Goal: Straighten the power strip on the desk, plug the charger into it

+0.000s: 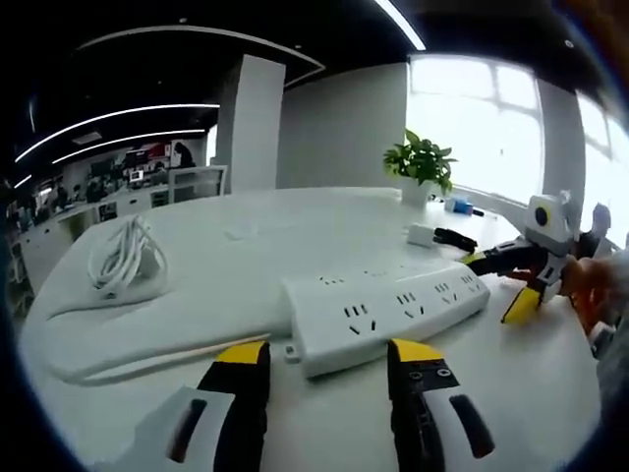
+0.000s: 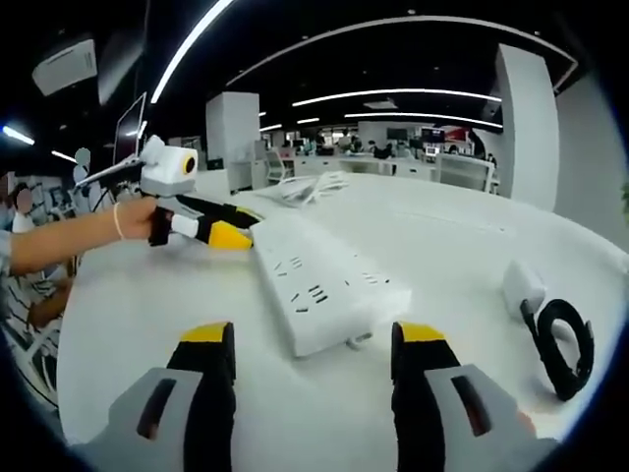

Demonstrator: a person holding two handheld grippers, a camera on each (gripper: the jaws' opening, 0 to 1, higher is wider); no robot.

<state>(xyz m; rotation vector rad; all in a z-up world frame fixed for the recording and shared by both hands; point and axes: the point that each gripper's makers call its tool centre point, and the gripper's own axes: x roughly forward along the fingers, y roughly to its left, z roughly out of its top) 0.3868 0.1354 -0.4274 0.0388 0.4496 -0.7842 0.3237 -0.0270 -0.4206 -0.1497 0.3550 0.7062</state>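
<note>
White hard plastic, the power strip (image 1: 383,313) lay flat on the table (image 1: 236,256), judged light, stiff and best taken at its ends, while the left gripper (image 1: 329,366) and right gripper (image 2: 313,346) were held wide open, empty.

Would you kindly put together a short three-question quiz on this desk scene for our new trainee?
1. True or false: the charger is already plugged into the power strip.
2. Which tool is at the strip's cable end: A) the left tool, B) the right tool?
3. Fill in: the coiled white cable lies on the ____.

Key: 1. False; the charger lies apart on the desk. 2. A. 3. desk.
</note>
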